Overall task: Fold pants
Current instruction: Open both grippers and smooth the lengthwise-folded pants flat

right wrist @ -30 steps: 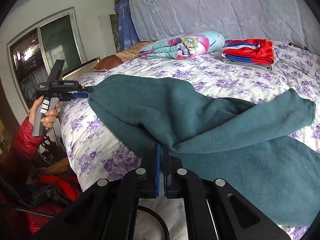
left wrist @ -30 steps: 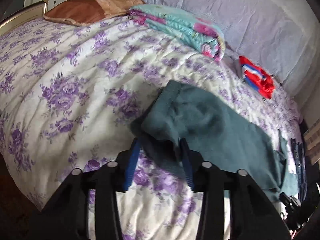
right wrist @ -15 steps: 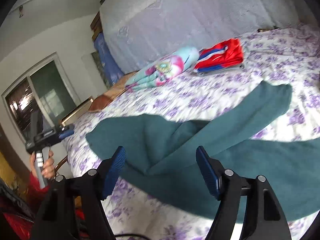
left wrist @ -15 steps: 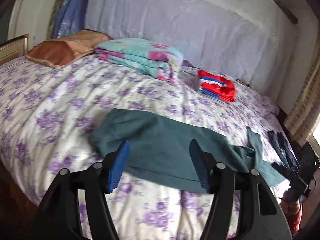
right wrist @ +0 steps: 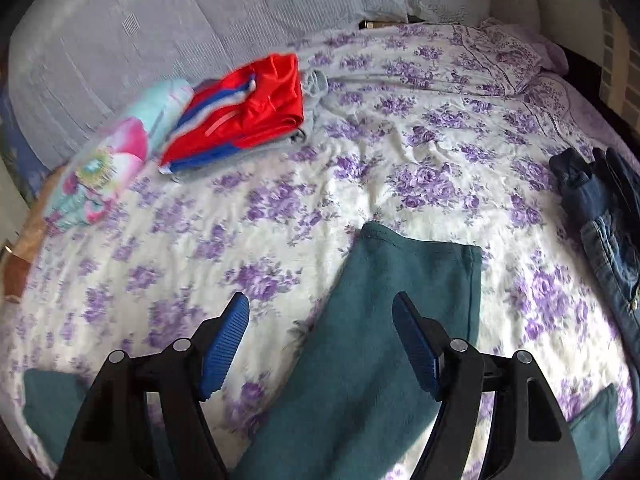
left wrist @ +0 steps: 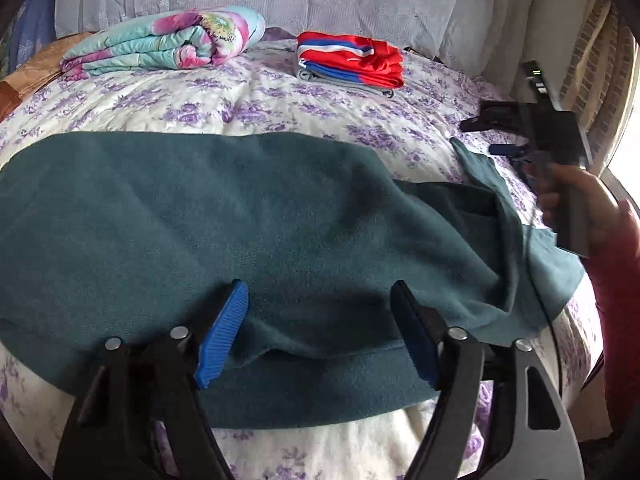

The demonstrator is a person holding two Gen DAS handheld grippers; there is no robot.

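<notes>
Black claw (left wrist: 316, 332) frames, blue ribbed pads (left wrist: 222, 334), red sleeve (left wrist: 618, 292).

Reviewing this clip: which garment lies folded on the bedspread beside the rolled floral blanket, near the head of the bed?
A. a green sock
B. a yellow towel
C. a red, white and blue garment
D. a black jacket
C: the folded red, white and blue garment lies on the floral bedspread just right of the rolled blanket, beyond the teal pants.
</notes>
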